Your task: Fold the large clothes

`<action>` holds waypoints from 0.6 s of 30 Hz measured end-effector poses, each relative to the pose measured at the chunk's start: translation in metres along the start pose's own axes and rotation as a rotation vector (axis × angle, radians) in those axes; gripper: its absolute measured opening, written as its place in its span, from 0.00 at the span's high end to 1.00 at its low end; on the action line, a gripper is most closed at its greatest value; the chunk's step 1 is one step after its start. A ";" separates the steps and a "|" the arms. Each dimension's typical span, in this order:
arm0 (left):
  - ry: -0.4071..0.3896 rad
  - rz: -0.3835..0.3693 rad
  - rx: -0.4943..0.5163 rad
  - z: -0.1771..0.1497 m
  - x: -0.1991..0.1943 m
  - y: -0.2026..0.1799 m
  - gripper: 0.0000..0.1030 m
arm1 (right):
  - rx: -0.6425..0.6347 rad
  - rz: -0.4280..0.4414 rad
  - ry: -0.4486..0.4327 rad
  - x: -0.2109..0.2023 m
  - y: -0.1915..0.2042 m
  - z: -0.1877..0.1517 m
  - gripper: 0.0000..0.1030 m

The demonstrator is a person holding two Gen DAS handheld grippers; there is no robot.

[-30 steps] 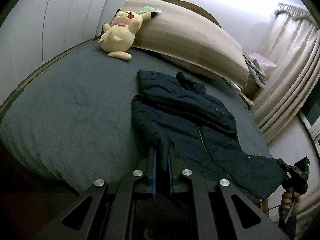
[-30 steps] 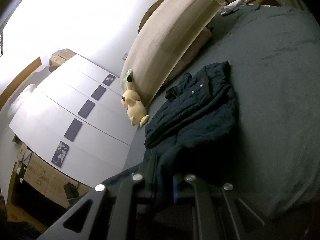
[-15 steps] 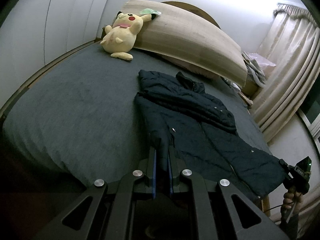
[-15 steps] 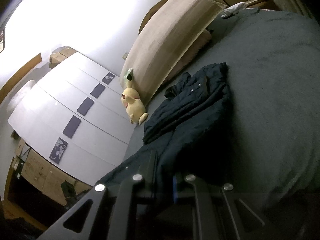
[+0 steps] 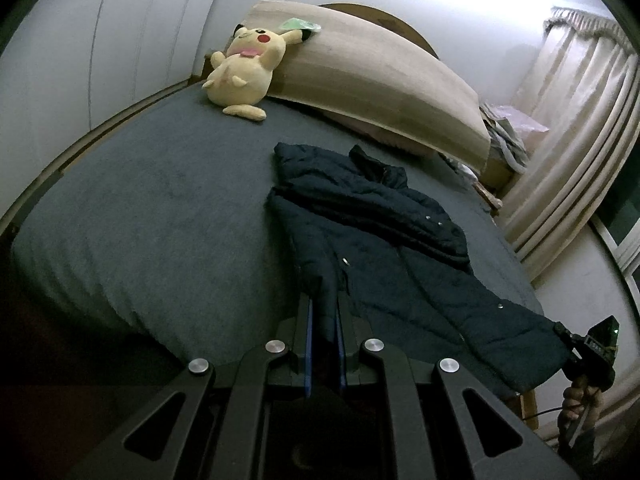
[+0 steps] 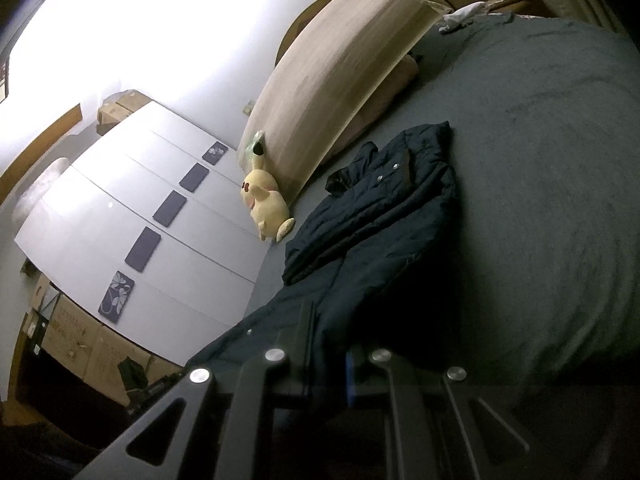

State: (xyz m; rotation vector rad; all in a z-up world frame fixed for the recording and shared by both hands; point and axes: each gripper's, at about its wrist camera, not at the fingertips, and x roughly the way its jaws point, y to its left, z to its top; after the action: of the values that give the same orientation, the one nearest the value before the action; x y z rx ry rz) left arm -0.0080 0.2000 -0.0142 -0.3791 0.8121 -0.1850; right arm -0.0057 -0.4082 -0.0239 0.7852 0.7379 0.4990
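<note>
We see a bed with a dark grey cover that fills most of both views, and behind it a pale wooden headboard and a white wardrobe with 5 dark panels on its doors. On the bed lies a dark navy padded jacket, its collar toward the headboard and its lower hem at the near edge of the mattress; one sleeve is folded across the chest. Beige curtains hang at the side. A yellow plush toy leans against the headboard, well apart from the jacket. Our left claw is closed on one corner of the hem, with cloth between its 2 fingers. Our right claw is closed on the other corner of the hem, and the cloth covers the space between its fingers.
</note>
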 end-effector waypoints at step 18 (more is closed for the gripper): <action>-0.056 -0.031 -0.023 0.044 0.031 -0.004 0.91 | 0.008 0.036 -0.039 0.029 -0.010 0.035 0.88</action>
State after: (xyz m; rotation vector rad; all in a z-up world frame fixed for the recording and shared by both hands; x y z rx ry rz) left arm 0.0450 0.1982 -0.0059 -0.4166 0.7544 -0.1935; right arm 0.0408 -0.4111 -0.0266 0.8144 0.6908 0.5124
